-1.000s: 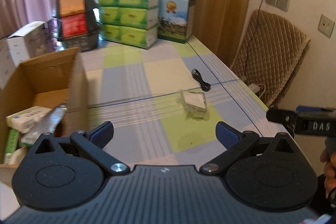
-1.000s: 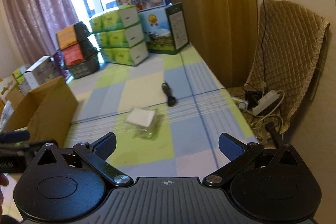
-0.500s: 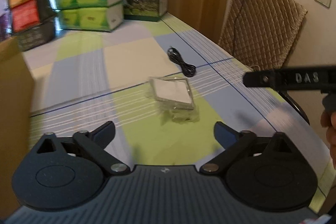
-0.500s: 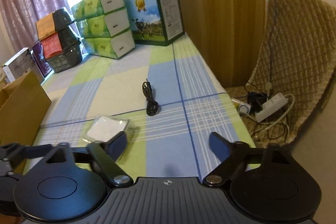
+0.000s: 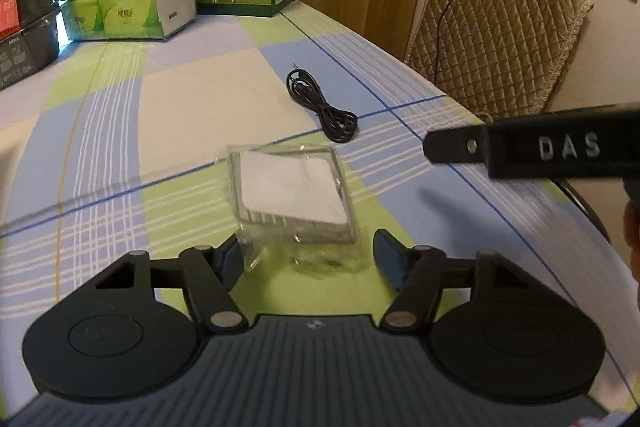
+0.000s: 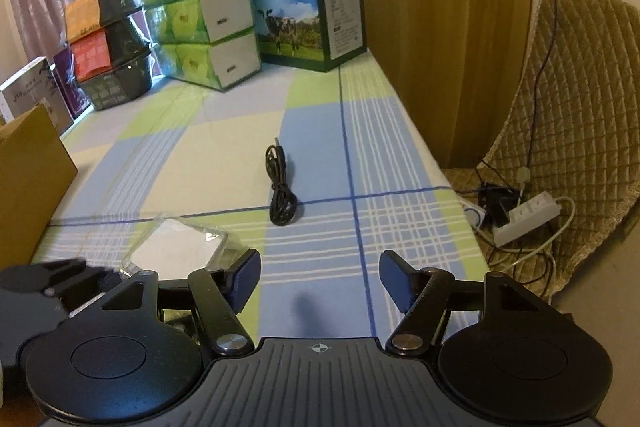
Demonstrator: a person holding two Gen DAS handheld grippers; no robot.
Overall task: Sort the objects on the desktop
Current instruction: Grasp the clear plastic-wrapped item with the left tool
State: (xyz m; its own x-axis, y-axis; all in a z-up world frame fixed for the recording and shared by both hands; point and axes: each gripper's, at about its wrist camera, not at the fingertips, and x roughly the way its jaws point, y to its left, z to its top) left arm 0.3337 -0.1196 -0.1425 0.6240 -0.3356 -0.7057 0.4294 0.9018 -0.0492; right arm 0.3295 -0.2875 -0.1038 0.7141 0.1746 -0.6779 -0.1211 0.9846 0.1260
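The left gripper point(image 5: 310, 259) hung low over the checked tablecloth point(image 5: 180, 115), jaws spread, the near end of the clear packet point(image 5: 290, 193) lying between its fingertips, untouched as far as could be told. The right gripper point(image 6: 320, 281) hovered just right of the packet, jaws also spread and holding nothing. Beyond the packet lay a coiled black cable point(image 6: 280, 193); farther back stood green tissue packs point(image 6: 200, 23) and a milk carton box point(image 6: 308, 11).
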